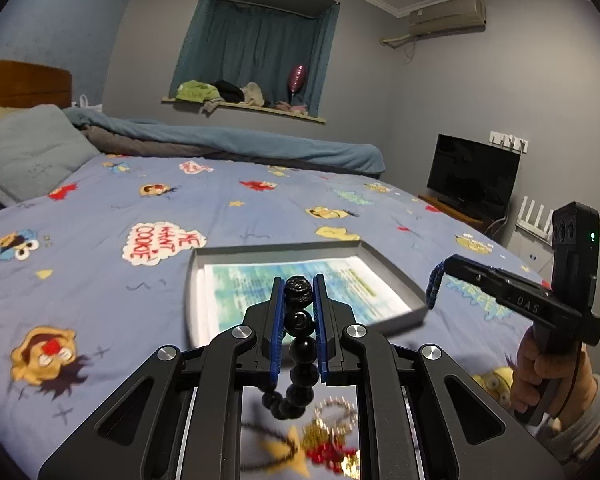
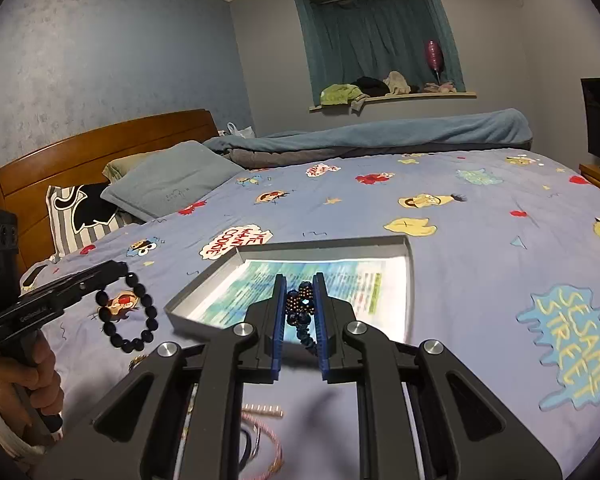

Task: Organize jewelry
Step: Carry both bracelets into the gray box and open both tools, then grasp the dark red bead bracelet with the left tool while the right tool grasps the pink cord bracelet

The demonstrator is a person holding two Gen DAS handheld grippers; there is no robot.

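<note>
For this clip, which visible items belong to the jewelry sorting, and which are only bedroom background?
Part of the job:
- black bead bracelet, clamped in the left gripper
- dark blue bead bracelet, clamped in the right gripper
- grey tray on the bed
- loose jewelry pile on the sheet

Just lying about:
- pillow
- blanket
- television
- clothes on the sill

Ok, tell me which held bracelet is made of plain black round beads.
The black bead bracelet in the left gripper; the right gripper holds a blue and copper beaded bracelet.
</note>
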